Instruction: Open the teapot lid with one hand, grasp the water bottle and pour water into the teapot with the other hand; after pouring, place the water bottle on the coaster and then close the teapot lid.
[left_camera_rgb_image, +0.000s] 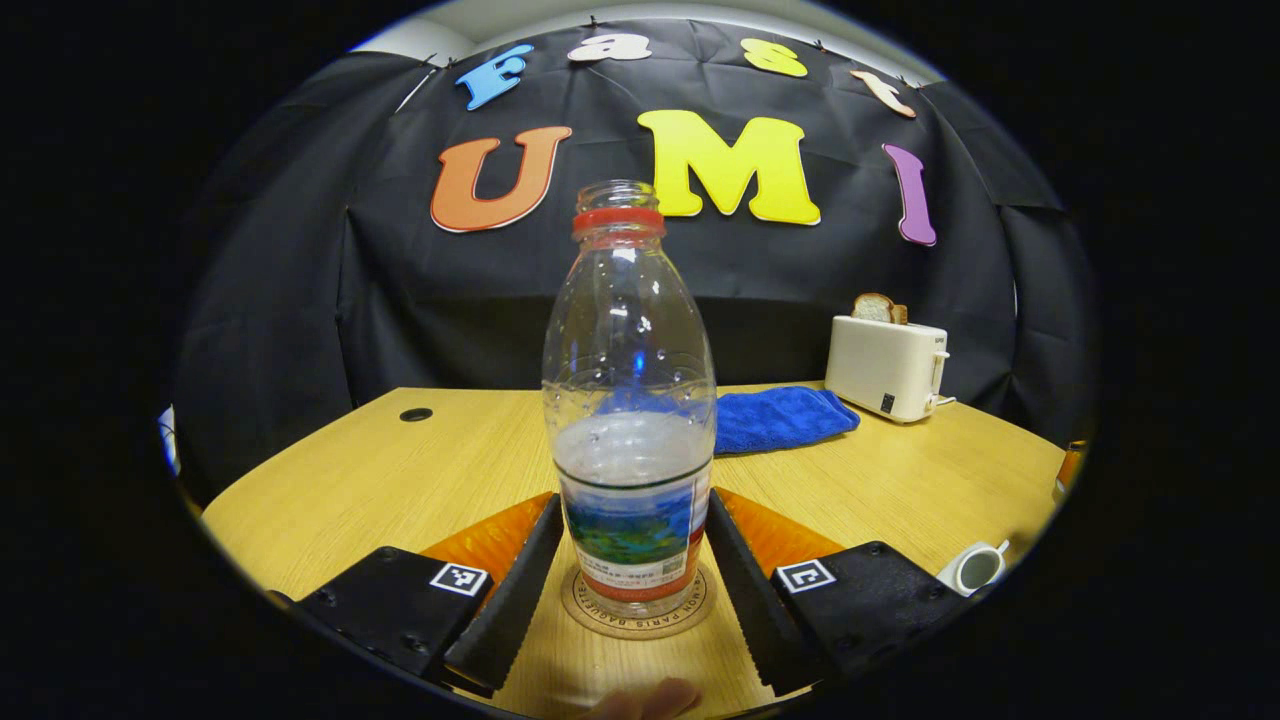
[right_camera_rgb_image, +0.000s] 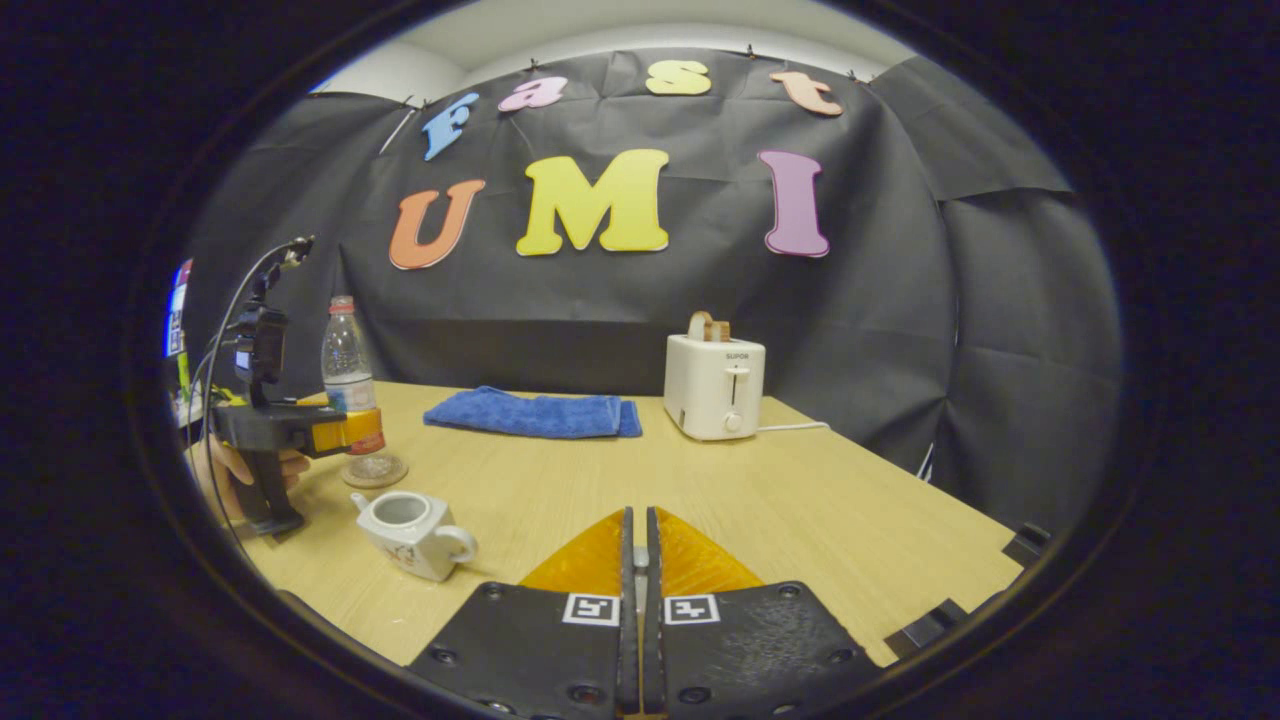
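Fingers of the left gripper (left_camera_rgb_image: 632, 590) flank the bottle (left_camera_rgb_image: 630, 440), which stands upright on the coaster (left_camera_rgb_image: 634, 612) between them. Whether both press on it or have just let go cannot be told. Uncapped and partly filled, the bottle looks already poured and set down. Right gripper (right_camera_rgb_image: 638, 560) is closed on nothing; its jaws meet. Teapot (right_camera_rgb_image: 412, 532) sits ahead to its left, lidless. Likely next: replace the lid, whose location is unclear.

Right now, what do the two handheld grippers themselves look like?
Each gripper, left gripper and right gripper, has black blocks with square black-and-white markers and orange panels behind ridged fingers. Seen from the right gripper view, the left one has a black pistol handle, upright mast and thin cables.
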